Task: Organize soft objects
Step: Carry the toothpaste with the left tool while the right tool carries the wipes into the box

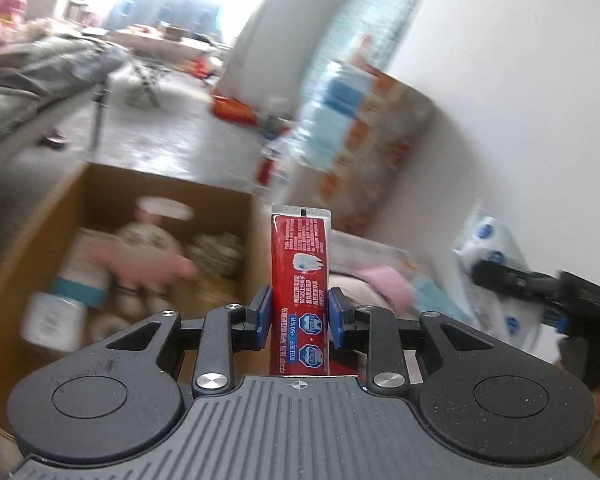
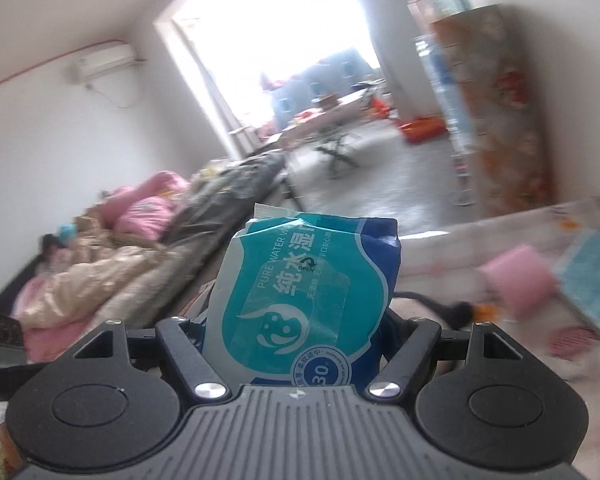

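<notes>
My left gripper [image 1: 299,314] is shut on a red toothpaste tube [image 1: 300,276] that stands upright between its blue pads, crimped end up. Below and to its left lies an open cardboard box [image 1: 100,184] holding a white bottle with a blue band [image 1: 66,296], a pink soft toy [image 1: 144,252] and other blurred items. My right gripper [image 2: 300,320] is shut on a teal and blue pack of wet wipes [image 2: 304,296], which fills the space between its fingers and hides the pads. The right gripper [image 1: 540,292] also shows at the right edge of the left wrist view.
A bed [image 2: 500,240] with a pale cover carries a pink cushion [image 2: 518,280] and a blue pack [image 2: 592,284]. Heaped bedding and pink pillows [image 2: 140,216] lie on the left. A floral wardrobe [image 2: 500,112] stands by the right wall. A folding table [image 2: 332,120] stands near the bright doorway.
</notes>
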Tool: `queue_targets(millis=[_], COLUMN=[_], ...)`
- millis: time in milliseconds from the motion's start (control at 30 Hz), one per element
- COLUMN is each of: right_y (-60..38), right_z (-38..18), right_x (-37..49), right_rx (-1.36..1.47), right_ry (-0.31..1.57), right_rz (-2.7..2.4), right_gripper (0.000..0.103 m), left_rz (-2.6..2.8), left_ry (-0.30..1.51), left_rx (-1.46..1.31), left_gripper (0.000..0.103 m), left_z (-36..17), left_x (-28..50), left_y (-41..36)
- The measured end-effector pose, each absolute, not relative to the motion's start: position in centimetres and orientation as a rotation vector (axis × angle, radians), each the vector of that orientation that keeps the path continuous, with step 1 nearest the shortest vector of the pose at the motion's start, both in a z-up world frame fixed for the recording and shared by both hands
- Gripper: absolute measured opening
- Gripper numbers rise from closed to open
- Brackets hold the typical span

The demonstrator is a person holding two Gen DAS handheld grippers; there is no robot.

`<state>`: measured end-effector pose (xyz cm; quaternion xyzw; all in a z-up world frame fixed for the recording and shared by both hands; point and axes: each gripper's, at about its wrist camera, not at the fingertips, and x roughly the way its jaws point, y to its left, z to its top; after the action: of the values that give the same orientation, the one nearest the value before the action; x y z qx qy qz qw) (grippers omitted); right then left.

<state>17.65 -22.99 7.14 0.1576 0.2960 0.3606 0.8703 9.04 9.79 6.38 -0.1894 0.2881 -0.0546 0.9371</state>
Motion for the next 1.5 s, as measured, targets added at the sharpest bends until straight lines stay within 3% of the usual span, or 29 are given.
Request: queue_targets(millis=[267, 767, 1133, 1267, 1433, 1500], right_y=[-16.0, -16.1, -17.2, -16.8, -14.1, -12.4], right_z=[5.8, 3.6, 3.8, 5.3, 7.0, 7.2], right_x=[20.6, 21.2, 20.8, 19.9, 19.2, 19.3], right_rx=[0.342, 0.329, 0.345, 0.311, 0.309, 0.314], right_ry=[0.692, 0.739, 0.75, 0.725, 0.736, 0.773], right_rz=[0.887, 0.875, 0.849, 0.863, 0.947, 0.975], right_gripper=[0.077, 0.077, 0.077, 0.077, 0.077, 0.077], left_rz=[0.059, 0.036, 0.032, 0.054, 0.07, 0.098], left_ry=[0.71, 1.104, 1.049, 0.953, 0.871, 0.809], left_rx=[-0.417, -0.588, -0.642, -0.621, -0.662, -0.653], left_gripper=[0.028, 0.029, 0.031, 0.042, 0.046, 0.059], left_z=[2.1, -8.0, -6.3, -4.3, -2.3, -1.3], left_x=[12.6, 18.4, 17.0, 15.2, 13.3, 12.0], left_y=[15.1, 13.0, 13.1, 14.0, 15.6, 16.2])
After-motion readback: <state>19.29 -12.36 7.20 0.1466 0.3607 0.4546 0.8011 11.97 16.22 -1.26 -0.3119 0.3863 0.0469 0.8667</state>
